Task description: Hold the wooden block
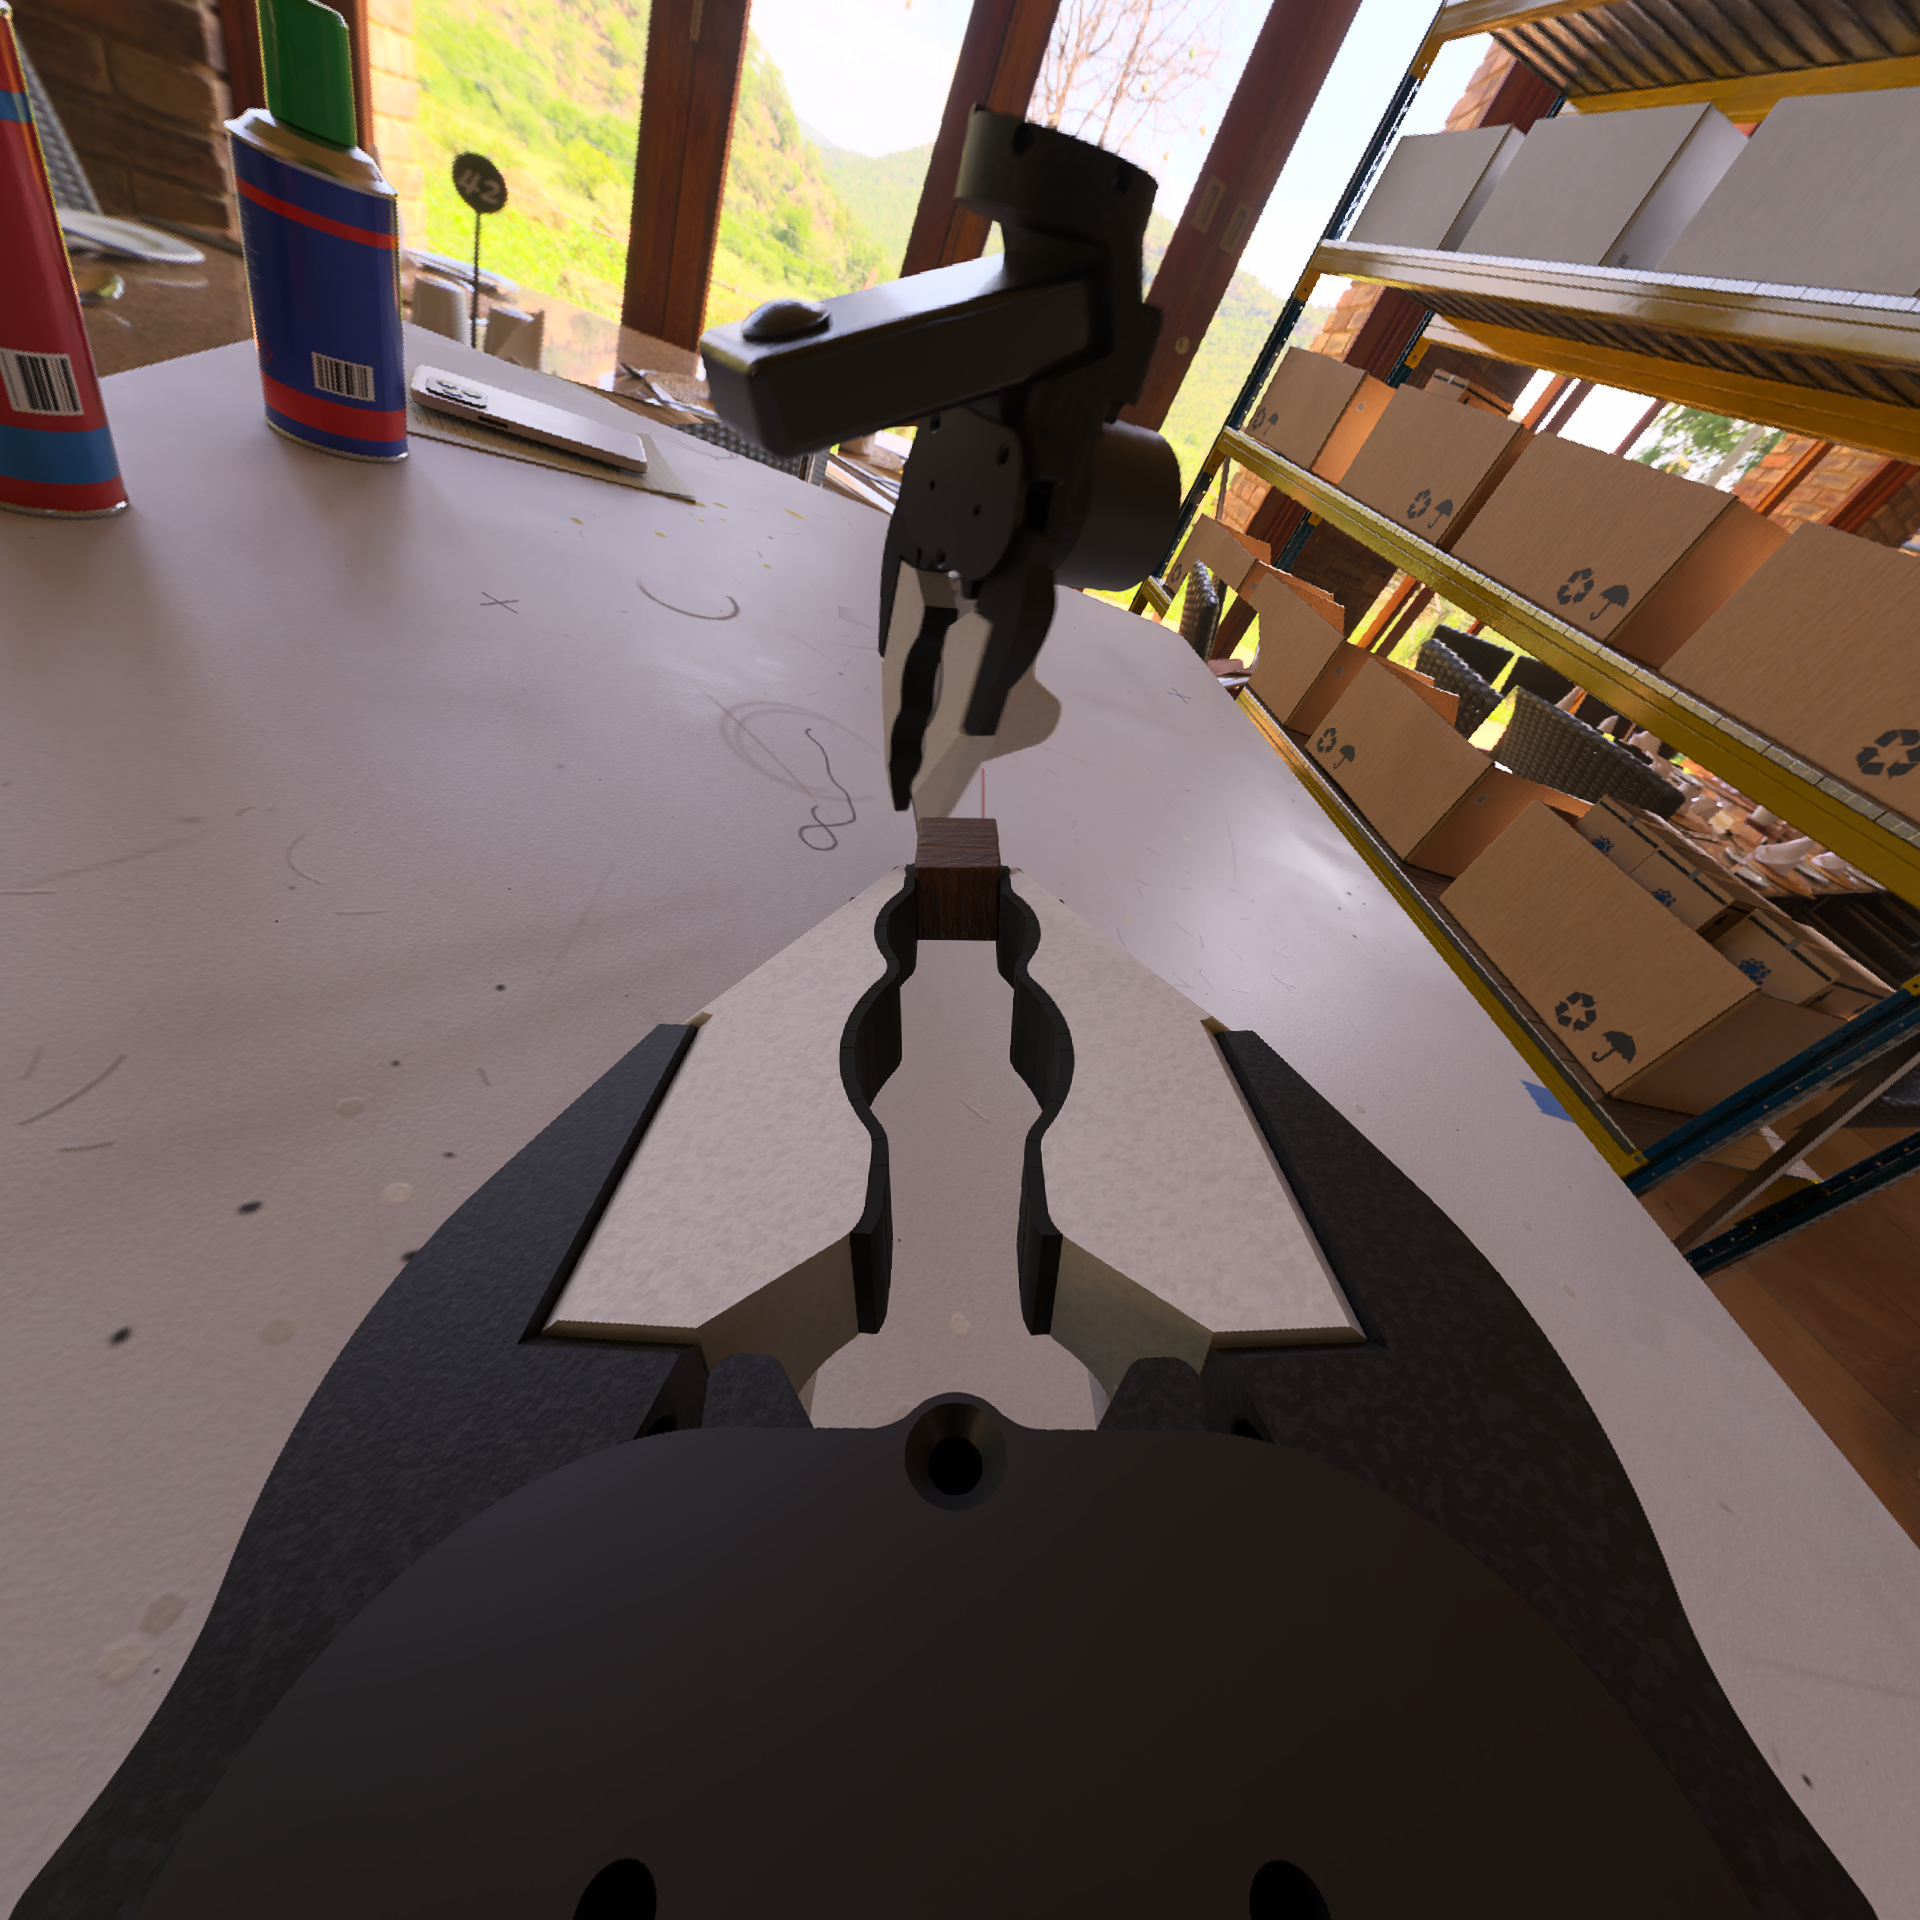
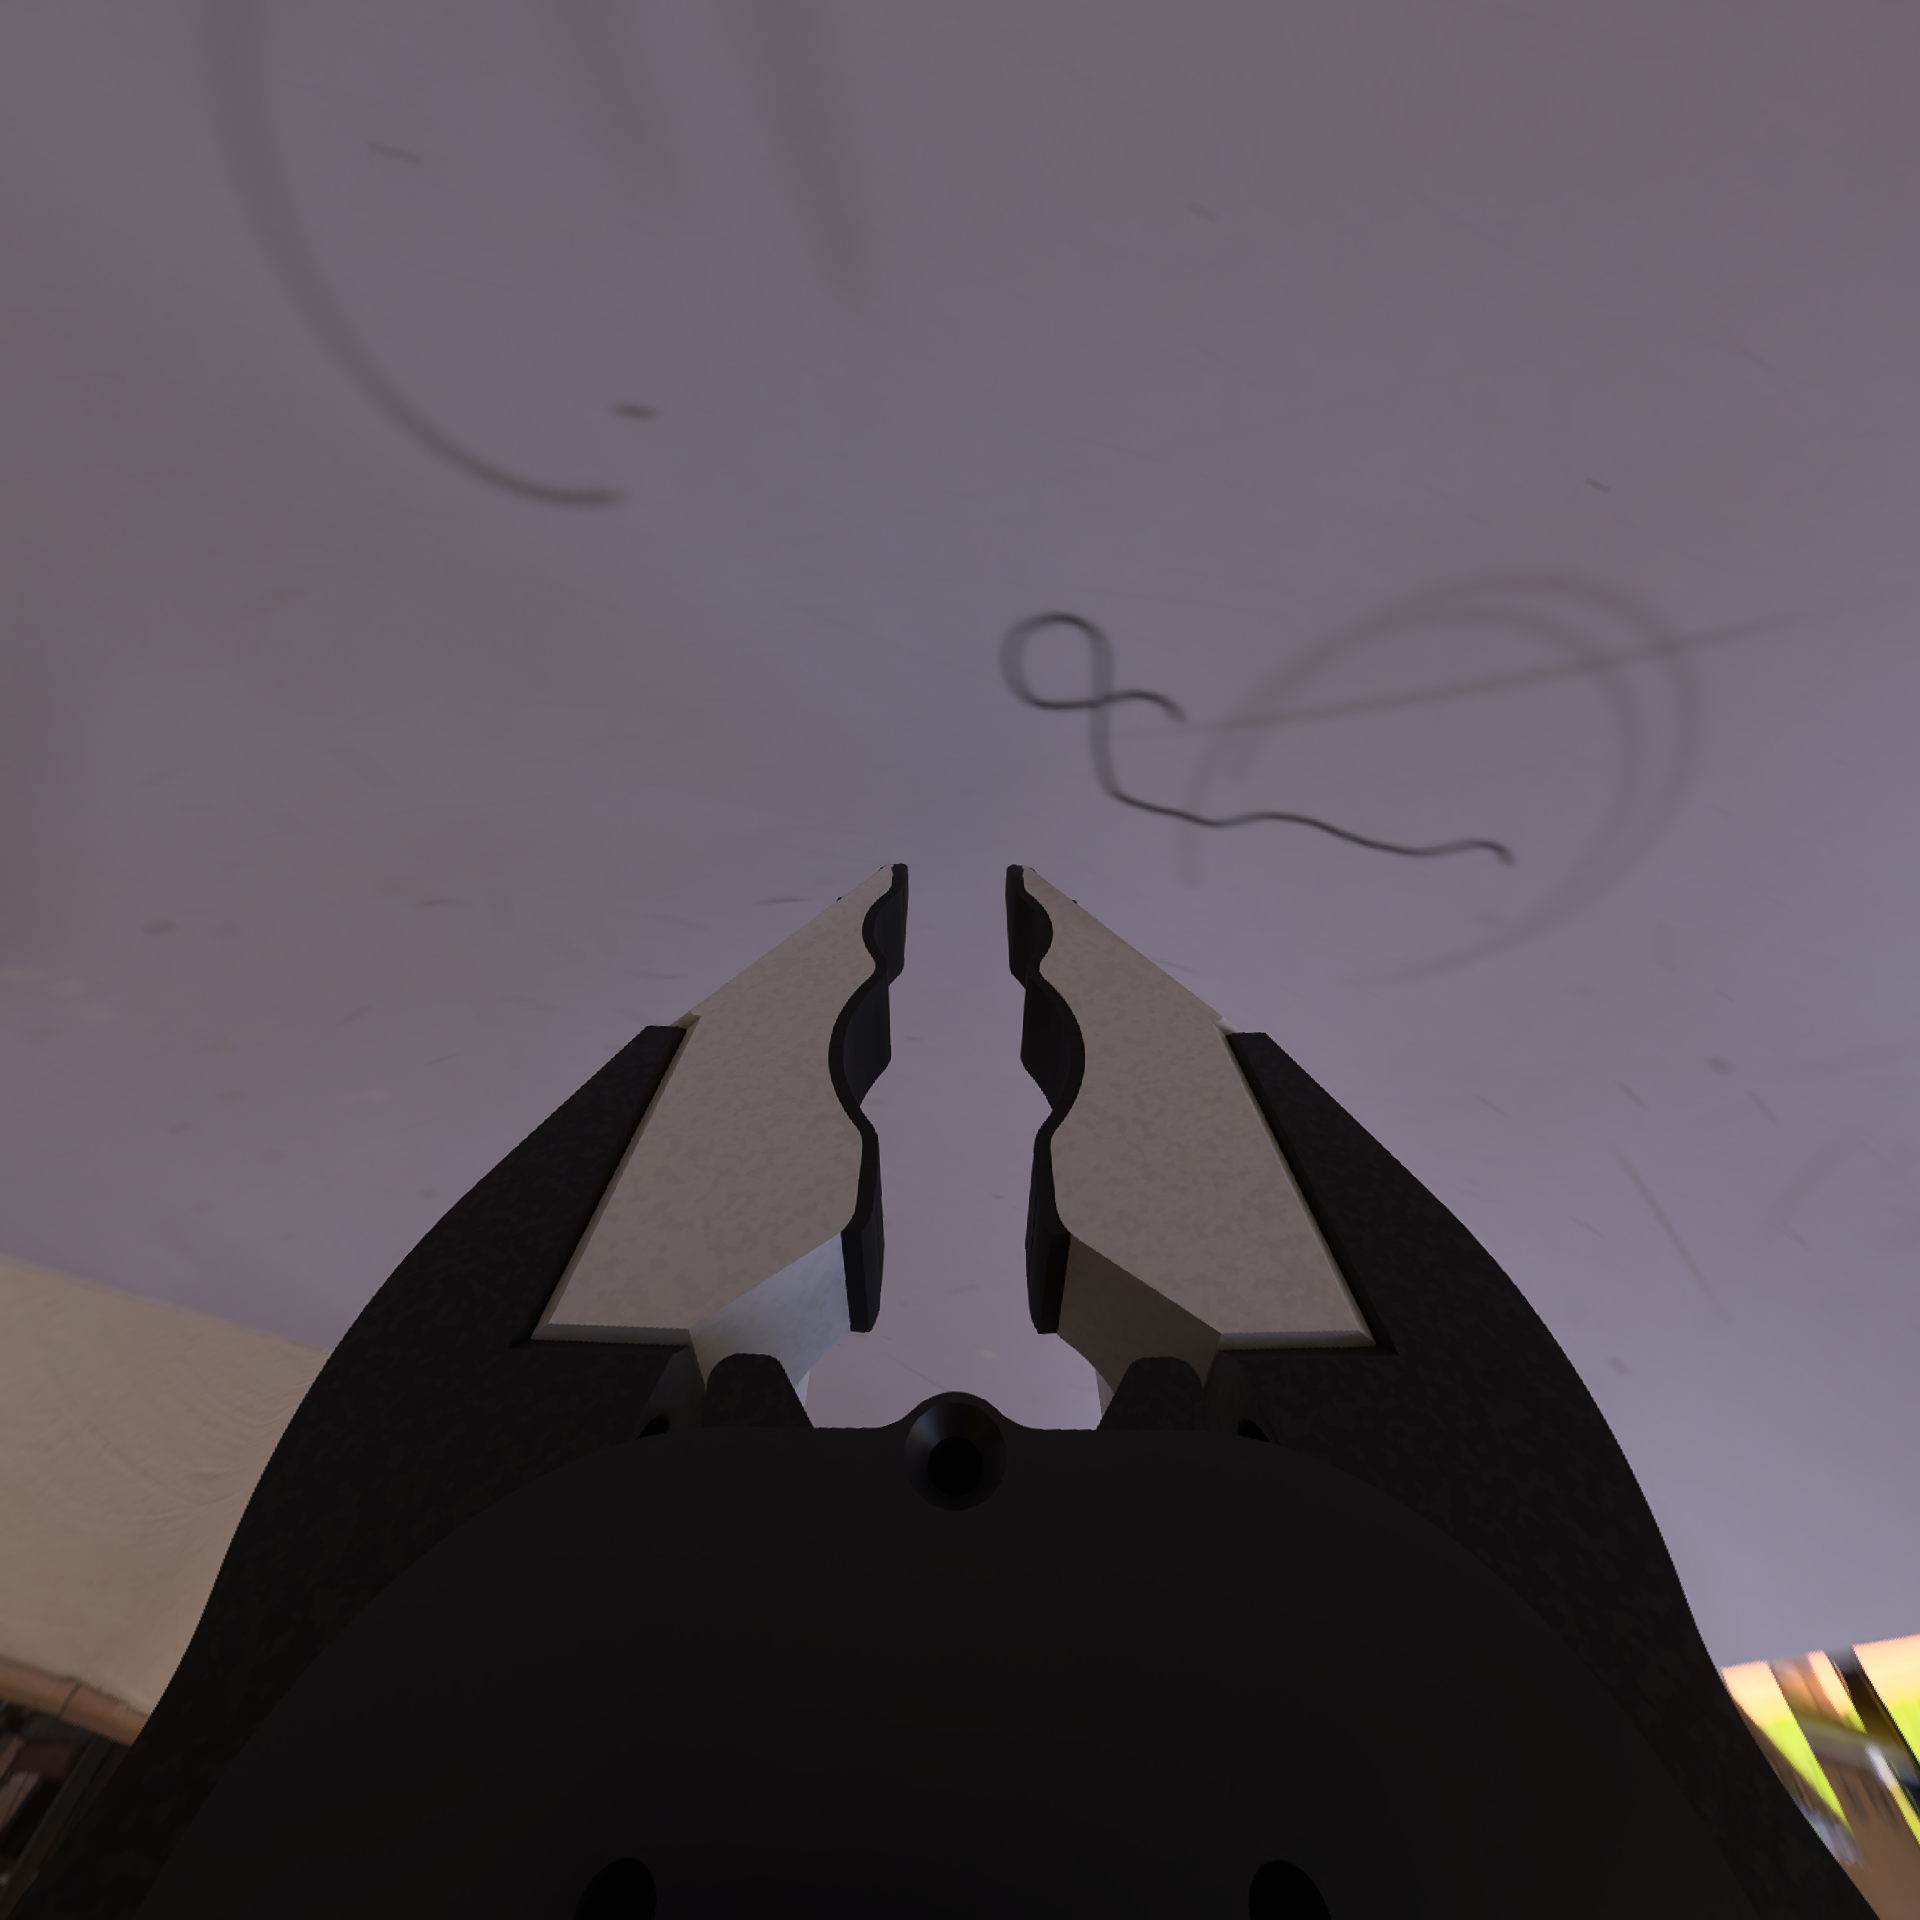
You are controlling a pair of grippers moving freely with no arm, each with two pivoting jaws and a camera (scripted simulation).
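My left tool [image 1: 957,902] has its two fingertips pressed against the sides of the wooden block [image 1: 957,878], a small dark-brown cube caught right at the very tips, so I judge the grip made but shallow, with most of the block sitting beyond the pads rather than deep between them. From the left wrist view I cannot tell whether the block is resting on the pale scribbled surface [image 1: 416,831] or is just clear of it; its underside meets the surface too closely in the picture to say. My right tool [image 2: 956,883] is empty, its jaws set at a narrow gap with nothing between them, and its own camera looks straight down at bare surface with pen squiggles; the block does not show there at all. In the left view I see that right tool hanging tips-down just behind and above the block, near it but not touching. Two spray cans [image 1: 322,291] and a phone [image 1: 530,416] stand well apart at the far left, out of the way. As I read it, the hold is essentially achieved by the left side; what remains is keeping it steady, since such a tip-only pinch could let the cube twist or slip out.
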